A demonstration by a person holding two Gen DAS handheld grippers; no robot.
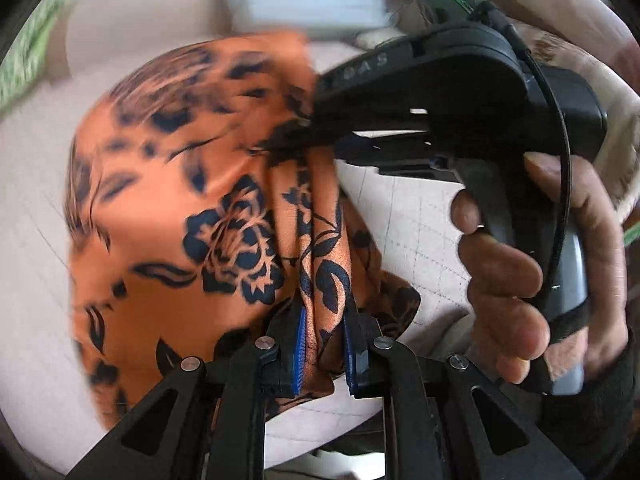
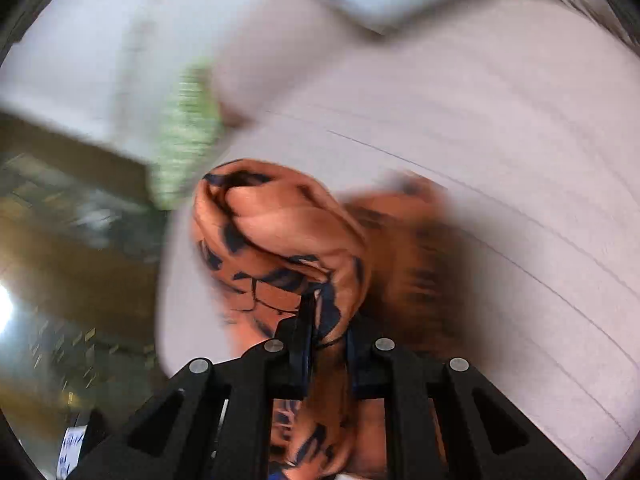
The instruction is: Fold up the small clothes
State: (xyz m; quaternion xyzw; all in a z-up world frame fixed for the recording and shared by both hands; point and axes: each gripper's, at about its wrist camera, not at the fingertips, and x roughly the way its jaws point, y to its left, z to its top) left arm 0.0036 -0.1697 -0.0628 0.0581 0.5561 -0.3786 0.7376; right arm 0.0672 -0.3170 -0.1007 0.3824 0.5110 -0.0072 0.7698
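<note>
An orange garment with a dark blue flower print hangs in the air above a pale bed sheet. My left gripper is shut on a bunched fold of it between its blue pads. In the left wrist view the right gripper comes in from the right, held by a hand, its black tips clamped on the same cloth higher up. In the right wrist view my right gripper is shut on a rolled fold of the orange garment. Both pictures are smeared by motion.
The pale grid-lined sheet spreads under the cloth. A green patterned cloth lies at the bed's far edge, and in the left wrist view the green cloth shows at upper left. A brown floor lies left of the bed.
</note>
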